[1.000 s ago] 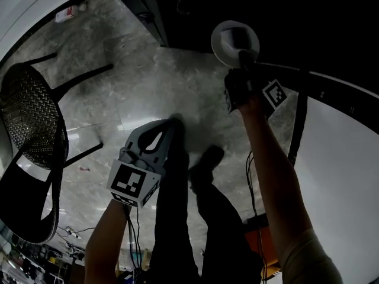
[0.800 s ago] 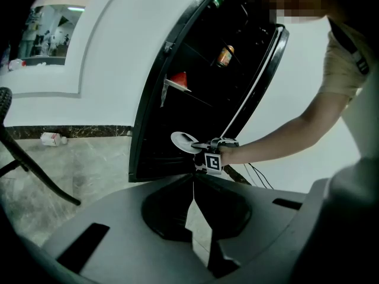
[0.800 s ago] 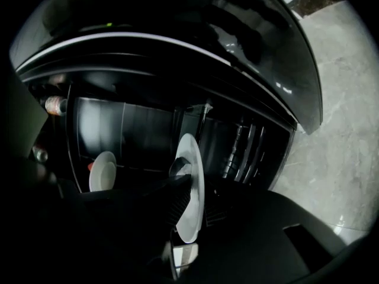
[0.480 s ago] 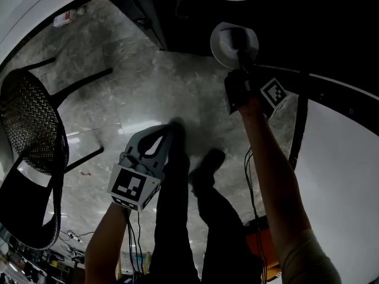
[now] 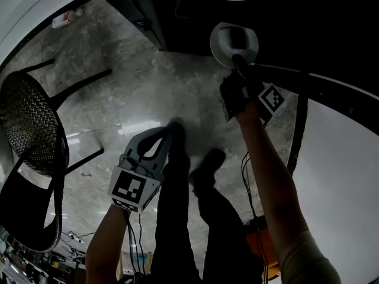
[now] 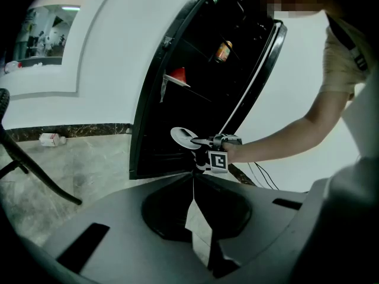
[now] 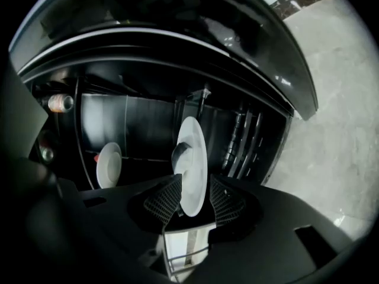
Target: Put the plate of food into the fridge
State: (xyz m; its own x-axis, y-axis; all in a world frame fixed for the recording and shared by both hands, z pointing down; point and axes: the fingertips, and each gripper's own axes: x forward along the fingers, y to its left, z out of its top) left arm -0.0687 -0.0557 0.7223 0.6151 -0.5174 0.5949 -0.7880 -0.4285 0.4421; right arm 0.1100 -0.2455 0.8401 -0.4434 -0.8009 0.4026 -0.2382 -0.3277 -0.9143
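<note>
Observed: right tongs [image 7: 190, 199] clenched on rim of round white plate [image 7: 193, 158], dark food lump on it. Plate held at open front of dark fridge [image 6: 195, 76]. Inside, second white plate [image 7: 109, 164] on shelf. Further back, left tongs [image 6: 193, 179] pressed together, empty, low above grey marble floor [image 5: 118, 99].

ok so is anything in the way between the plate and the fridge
Nothing visible does. The fridge stands open, and the plate, clamped in the jaws of the right gripper, faces its dark interior. The other plate inside sits on a higher shelf, apart from it.
</note>
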